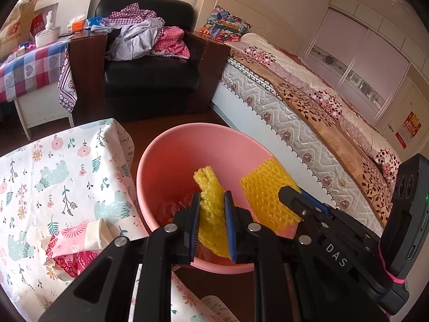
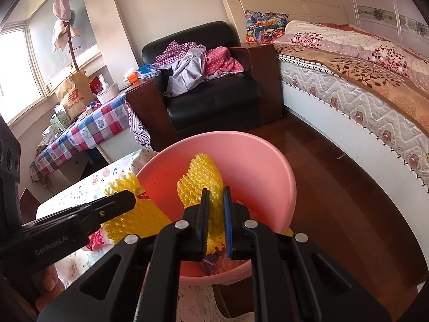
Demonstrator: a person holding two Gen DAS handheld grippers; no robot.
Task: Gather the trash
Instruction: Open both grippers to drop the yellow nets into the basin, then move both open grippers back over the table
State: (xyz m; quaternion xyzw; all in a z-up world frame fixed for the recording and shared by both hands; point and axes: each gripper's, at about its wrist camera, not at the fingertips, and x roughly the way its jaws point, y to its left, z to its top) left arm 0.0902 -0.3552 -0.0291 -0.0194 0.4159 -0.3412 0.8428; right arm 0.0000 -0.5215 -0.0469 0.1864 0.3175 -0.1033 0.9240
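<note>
A pink bin (image 1: pixel 166 145) stands on the floor beside the floral-cloth table (image 1: pixel 67 174). My left gripper (image 1: pixel 212 194) is over the bin's mouth, shut on a folded yellow foam net (image 1: pixel 209 187). To its right, my right gripper (image 1: pixel 295 191) grips a second yellow foam net (image 1: pixel 265 196) above the bin's right rim. In the right wrist view, the right gripper (image 2: pixel 216 190) pinches its yellow net (image 2: pixel 198 177) over the pink bin (image 2: pixel 257 155), and the left gripper (image 2: pixel 128 198) holds the other net (image 2: pixel 128 217) at the left rim. Crumpled red wrappers (image 1: pixel 174 206) lie inside the bin.
A pink patterned paper wrapper (image 1: pixel 75 244) lies on the floral table. Beyond the bin stands a black armchair (image 1: pixel 150 80) piled with clothes. A bed (image 1: pixel 308 102) runs along the right side, and a checked-cloth table (image 1: pixel 29 67) is at far left. Dark wood floor (image 2: pixel 335 187) lies between bin and bed.
</note>
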